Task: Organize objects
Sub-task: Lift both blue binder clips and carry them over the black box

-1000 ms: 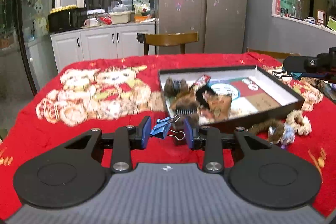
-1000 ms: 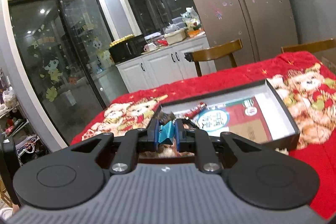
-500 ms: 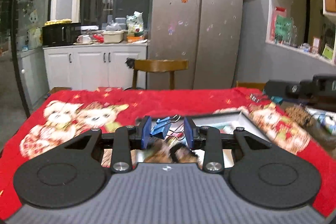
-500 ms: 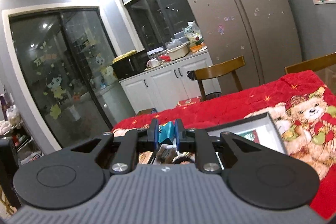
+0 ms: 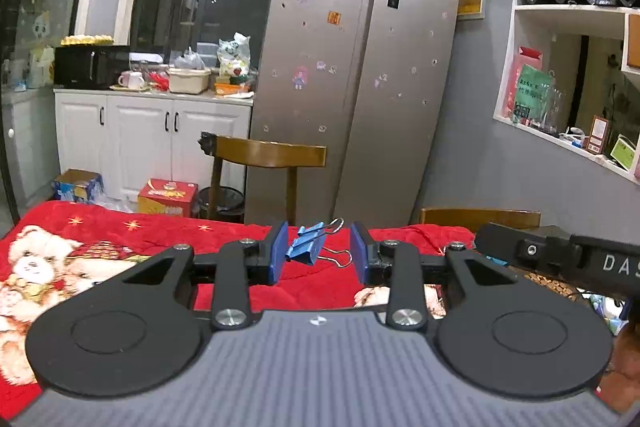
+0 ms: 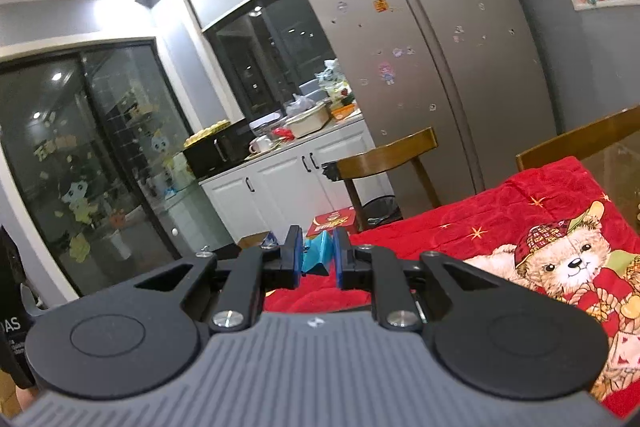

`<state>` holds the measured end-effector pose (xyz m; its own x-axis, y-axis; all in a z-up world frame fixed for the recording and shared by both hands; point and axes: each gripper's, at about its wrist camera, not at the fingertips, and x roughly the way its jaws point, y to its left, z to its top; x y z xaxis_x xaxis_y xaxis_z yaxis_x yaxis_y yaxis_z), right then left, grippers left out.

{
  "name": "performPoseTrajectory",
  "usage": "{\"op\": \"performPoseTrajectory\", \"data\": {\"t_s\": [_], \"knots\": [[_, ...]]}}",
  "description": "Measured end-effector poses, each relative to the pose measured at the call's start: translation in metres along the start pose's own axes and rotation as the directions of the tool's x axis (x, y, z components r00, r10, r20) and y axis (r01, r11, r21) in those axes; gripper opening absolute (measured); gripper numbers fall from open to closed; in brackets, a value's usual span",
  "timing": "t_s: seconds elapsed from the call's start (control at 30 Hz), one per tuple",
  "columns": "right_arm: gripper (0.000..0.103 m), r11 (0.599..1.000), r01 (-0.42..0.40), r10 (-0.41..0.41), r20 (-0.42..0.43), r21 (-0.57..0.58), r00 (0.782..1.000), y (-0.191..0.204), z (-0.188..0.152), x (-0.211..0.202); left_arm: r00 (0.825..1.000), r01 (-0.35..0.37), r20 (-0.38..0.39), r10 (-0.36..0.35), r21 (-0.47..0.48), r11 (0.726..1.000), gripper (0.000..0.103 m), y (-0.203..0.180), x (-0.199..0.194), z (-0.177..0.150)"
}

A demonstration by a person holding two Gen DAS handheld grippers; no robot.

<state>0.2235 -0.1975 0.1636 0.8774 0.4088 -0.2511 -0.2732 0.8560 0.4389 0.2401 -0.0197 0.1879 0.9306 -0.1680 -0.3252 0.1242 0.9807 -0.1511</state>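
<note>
Item one, left gripper (image 5: 318, 253): jaws partly closed, a blue binder clip (image 5: 306, 247) lodged between the pads, its body against the 9 o'clock pad, one wire handle reaching the 3 o'clock pad. I count it as held, carried clear above the red bear-print cloth (image 5: 120, 231).

Item two, right gripper (image 6: 316, 257): jaws nearly closed, pinching a teal binder clip (image 6: 318, 255) squarely between both pads, likewise off the table.

Item three, surroundings: wooden chair (image 5: 268, 155) at 12 o'clock of the left view, refrigerator (image 5: 360, 67) behind it; the other gripper's black body enters at 3 o'clock.

Progress, as I judge it: both clips are picked up, neither is put down. No tray or container shows in either view, so I cannot tell where they belong or how many objects remain. Left to do: bring each clip over its destination and release.
</note>
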Motion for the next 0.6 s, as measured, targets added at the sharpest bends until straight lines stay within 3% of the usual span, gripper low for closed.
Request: {"op": "performPoseTrajectory", "data": {"t_s": [0.23, 0.37, 0.6], "knots": [[0.018, 0.999, 0.008, -0.007, -0.032, 0.045, 0.999, -0.037, -0.003, 0.037, 0.997, -0.002, -0.08, -0.001, -0.04, 0.999, 0.039, -0.005, 0.064, -0.011], [0.018, 0.999, 0.022, -0.019, -0.066, 0.043, 0.998, -0.051, -0.012, 0.054, 0.993, -0.017, -0.114, 0.015, -0.017, 1.0, 0.039, -0.006, 0.092, -0.028], [0.018, 0.994, 0.097, -0.09, -0.138, 0.051, 0.986, -0.07, -0.028, 0.082, 0.977, -0.014, -0.211, 0.011, -0.011, 1.0, 0.039, 0.006, 0.131, -0.052]]}}
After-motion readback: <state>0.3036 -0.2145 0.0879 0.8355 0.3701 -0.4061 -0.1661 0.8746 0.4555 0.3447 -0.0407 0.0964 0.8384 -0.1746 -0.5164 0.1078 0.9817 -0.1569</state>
